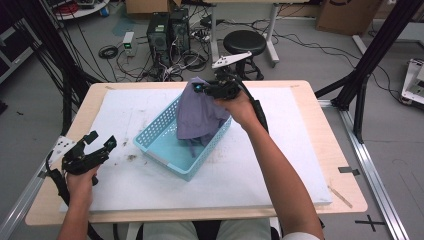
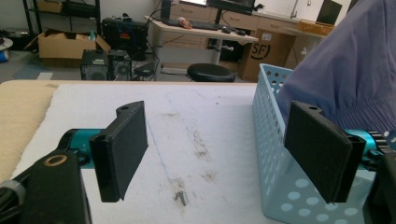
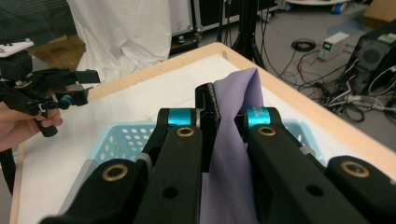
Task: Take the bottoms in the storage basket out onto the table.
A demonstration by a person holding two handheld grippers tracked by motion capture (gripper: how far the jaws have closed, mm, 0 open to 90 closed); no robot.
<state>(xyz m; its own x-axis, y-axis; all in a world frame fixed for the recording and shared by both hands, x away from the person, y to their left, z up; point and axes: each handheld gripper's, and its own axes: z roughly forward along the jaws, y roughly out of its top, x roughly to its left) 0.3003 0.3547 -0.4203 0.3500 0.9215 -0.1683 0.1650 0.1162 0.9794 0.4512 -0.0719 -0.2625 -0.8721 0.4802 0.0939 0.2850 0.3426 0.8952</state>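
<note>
One cloth (image 1: 199, 112), one basket (image 1: 159, 131) — your right gripper (image 1: 202, 89) pinches the purple fabric by its top and holds it above the blue basket at mid-table, the hem dangling inside. Your left gripper (image 1: 100, 143) waits spread and empty near the table's left edge. The lift looks well begun; clearing the rim and setting the cloth down remain — a guess from the drape.
</note>
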